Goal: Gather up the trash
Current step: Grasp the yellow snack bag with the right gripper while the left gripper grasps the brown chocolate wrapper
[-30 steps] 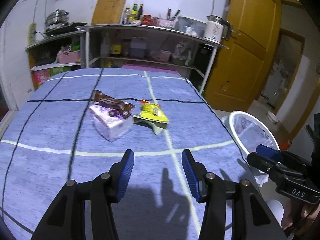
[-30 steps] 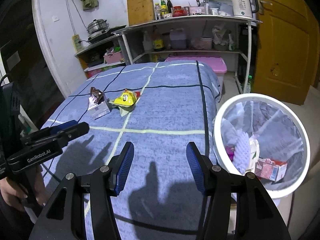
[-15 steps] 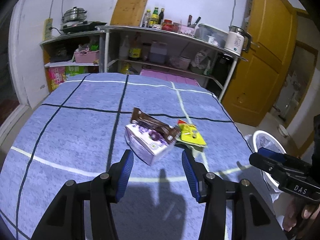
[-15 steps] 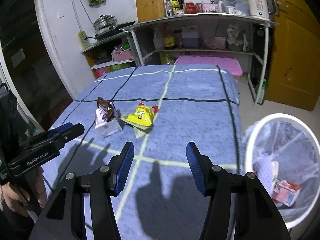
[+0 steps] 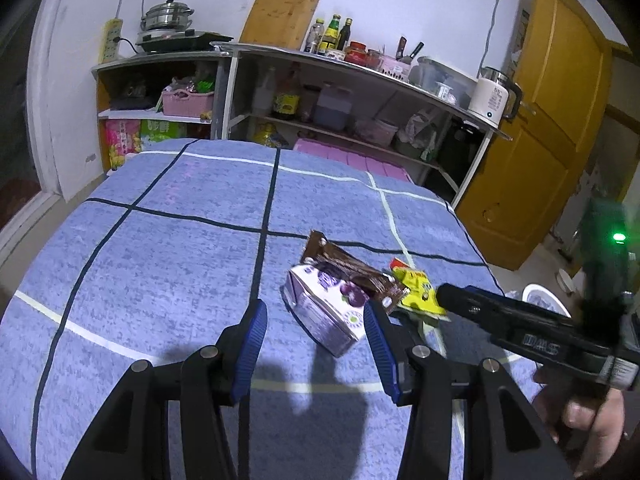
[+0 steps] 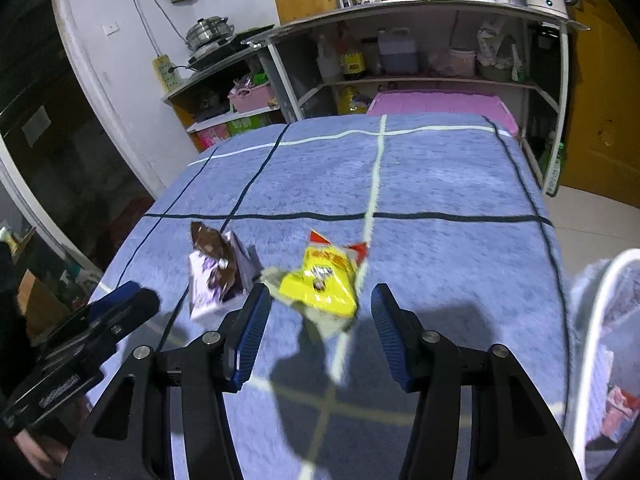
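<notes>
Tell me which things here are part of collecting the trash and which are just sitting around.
Job:
purple carton
brown wrapper
yellow packet
white bin
left gripper, open
right gripper, open

Lying about:
kettle
cutting board
steel pot
bottles
pink basket

Only "DAS" is readable, on the right gripper (image 5: pixel 448 294).

We look along each pair of tongs, low over the tabletop (image 5: pixel 160 264), toward the shelves (image 6: pixel 420 12); both views share the wrappers.
</notes>
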The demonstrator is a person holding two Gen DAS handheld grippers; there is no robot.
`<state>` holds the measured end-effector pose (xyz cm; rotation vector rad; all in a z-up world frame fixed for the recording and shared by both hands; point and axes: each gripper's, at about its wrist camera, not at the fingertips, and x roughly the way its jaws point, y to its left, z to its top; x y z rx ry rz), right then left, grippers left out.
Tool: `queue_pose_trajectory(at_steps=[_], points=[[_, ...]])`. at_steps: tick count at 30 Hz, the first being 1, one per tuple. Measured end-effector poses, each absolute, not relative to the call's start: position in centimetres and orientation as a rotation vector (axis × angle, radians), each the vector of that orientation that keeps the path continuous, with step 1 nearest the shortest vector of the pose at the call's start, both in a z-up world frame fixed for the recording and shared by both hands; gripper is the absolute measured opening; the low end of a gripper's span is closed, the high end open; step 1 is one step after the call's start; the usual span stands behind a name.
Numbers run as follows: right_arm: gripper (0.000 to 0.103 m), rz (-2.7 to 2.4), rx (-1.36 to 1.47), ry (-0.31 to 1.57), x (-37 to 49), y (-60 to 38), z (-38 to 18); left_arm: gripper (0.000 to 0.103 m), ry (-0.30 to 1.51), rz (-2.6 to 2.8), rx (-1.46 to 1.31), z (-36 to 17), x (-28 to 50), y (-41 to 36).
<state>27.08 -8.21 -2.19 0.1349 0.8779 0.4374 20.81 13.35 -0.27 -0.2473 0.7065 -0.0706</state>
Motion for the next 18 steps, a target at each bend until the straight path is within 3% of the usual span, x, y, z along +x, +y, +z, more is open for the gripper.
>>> queue_pose_trajectory(at_steps=[4,12,18], points=[[0.053,0.429,0.152,0.904,29.0,-6.7,-3.4,0.050,0.702,-0.065,-0.264,-0.2,21.2,14.3],[0.035,0.405,0.155,0.928,30.0,-6.8,-4.8,0.050,0.712,-0.085,-0.277,-0.1,22.7,14.2],[0.033,0.389,0.173,0.916,29.0,-8.7,-4.5,0.050,0.725,-0.130,-0.288,0.3,24.3,11.9]])
